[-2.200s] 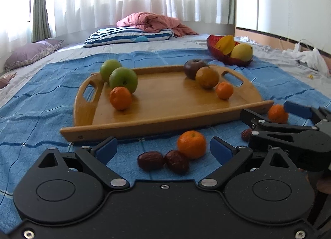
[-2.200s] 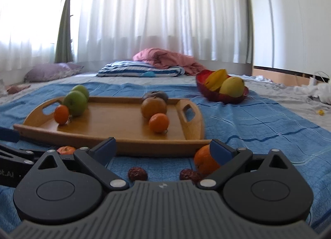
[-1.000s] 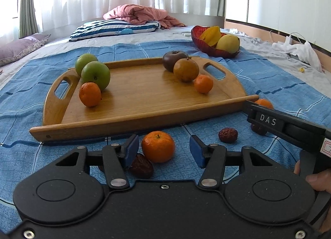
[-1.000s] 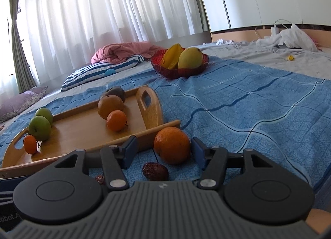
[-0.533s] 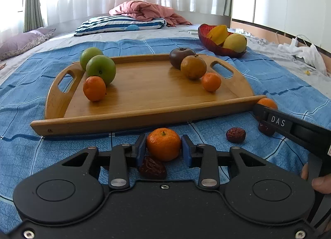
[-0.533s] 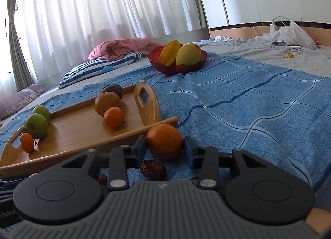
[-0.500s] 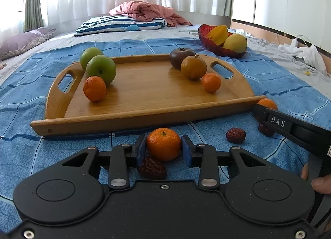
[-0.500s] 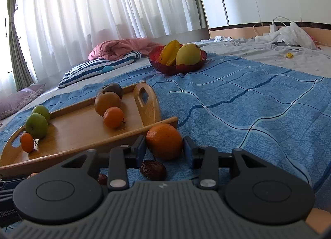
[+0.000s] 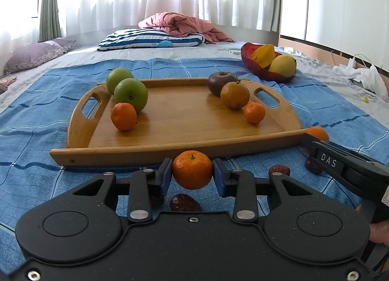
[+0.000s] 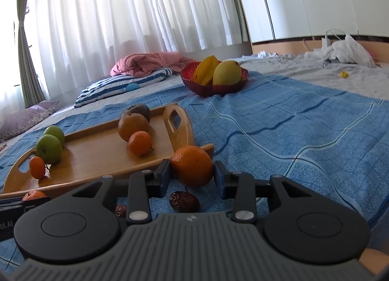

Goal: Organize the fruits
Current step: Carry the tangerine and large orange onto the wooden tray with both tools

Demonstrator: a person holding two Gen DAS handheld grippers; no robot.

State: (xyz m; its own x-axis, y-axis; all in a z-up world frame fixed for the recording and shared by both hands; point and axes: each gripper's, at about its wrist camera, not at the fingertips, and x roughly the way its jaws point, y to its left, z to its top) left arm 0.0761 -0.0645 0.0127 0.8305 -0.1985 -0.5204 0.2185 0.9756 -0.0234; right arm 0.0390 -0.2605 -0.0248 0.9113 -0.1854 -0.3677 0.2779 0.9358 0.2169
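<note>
- Left gripper (image 9: pixel 192 176): pads closed against both sides of a mandarin (image 9: pixel 192 169), just near of the tray (image 9: pixel 180 152) front rim, centre.
- Right gripper (image 10: pixel 192 176): pads clamped on an orange (image 10: pixel 192 165) at the tray's near right corner.
- Tray on blue cloth (image 9: pixel 34 101): two green apples (image 9: pixel 130 93) and a small orange at left; dark fruit, brown fruit, small orange at right.
- Dates (image 10: pixel 184 201) lie on the cloth under both grippers.
- Red bowl (image 10: pixel 214 87) with yellow fruit, far right.
</note>
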